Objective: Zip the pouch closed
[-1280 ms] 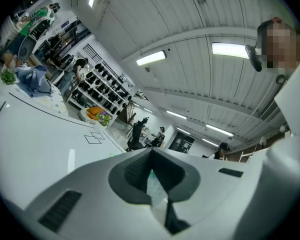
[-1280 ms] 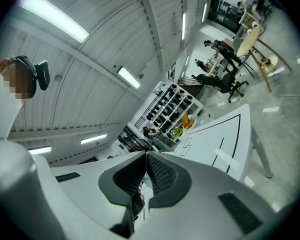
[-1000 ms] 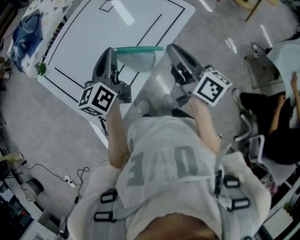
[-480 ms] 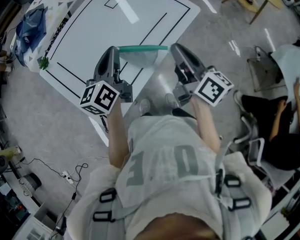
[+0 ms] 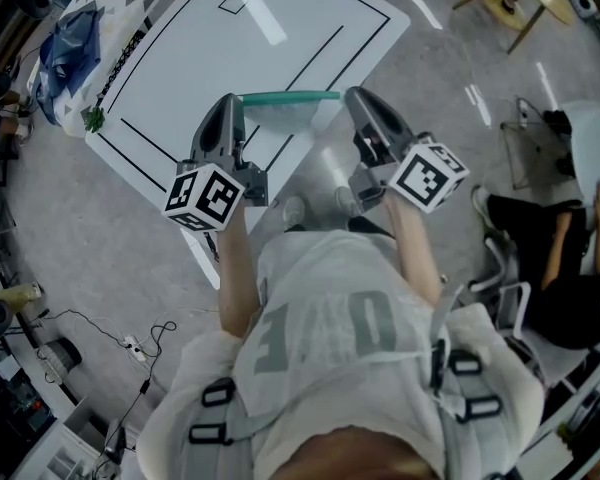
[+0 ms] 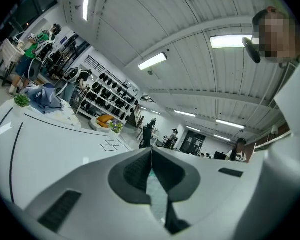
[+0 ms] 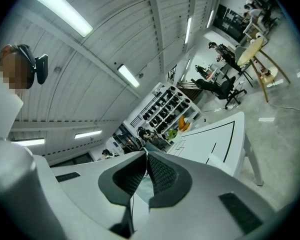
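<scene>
I am pinching the pouch (image 5: 288, 118) between both tongs, lifted off the table (image 5: 180, 58). The left gripper (image 5: 232, 101) is clamped tight on one end and the right gripper (image 5: 352, 94) on the other, with thin fabric caught between each pair of pads. The teal zip edge (image 5: 290, 96) is running straight from one set of tips to the other. I judge the zip wants this line taut, with the left as anchor and the right drawing level along it, no twisting. Whether my right pads are gripping the slider, I cannot tell.
</scene>
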Demonstrator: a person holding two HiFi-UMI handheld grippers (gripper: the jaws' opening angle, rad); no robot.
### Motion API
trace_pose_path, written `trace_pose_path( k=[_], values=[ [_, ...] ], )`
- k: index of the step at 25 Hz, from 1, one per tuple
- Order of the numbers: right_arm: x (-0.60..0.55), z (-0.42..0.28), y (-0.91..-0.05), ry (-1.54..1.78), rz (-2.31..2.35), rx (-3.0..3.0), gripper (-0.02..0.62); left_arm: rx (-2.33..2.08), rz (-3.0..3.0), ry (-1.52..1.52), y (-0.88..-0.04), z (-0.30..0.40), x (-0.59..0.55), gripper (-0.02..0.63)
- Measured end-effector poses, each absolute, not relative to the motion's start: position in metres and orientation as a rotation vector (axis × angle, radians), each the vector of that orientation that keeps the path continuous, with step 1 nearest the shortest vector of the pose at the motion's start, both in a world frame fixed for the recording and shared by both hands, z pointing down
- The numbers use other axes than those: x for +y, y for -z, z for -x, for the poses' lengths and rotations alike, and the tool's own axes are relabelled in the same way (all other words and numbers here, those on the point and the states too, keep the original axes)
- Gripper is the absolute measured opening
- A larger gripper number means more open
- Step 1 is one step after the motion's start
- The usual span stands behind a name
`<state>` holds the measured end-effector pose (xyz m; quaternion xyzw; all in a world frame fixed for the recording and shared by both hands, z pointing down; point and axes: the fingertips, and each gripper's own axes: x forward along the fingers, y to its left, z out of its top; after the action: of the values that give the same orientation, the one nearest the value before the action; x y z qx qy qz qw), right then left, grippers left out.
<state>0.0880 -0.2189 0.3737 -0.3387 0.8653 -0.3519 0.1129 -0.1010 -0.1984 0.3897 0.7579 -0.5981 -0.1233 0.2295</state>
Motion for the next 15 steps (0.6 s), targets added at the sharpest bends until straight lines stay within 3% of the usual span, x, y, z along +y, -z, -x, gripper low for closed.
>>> trace_pose_path(
  k=[15],
  values=[
    [-0.234, -0.044, -0.405, 1.093, 0.979, 2.627, 0.015, -1.810, -1.986, 0.305, -0.395, 0.139, -0.173, 0.009]
  ],
)
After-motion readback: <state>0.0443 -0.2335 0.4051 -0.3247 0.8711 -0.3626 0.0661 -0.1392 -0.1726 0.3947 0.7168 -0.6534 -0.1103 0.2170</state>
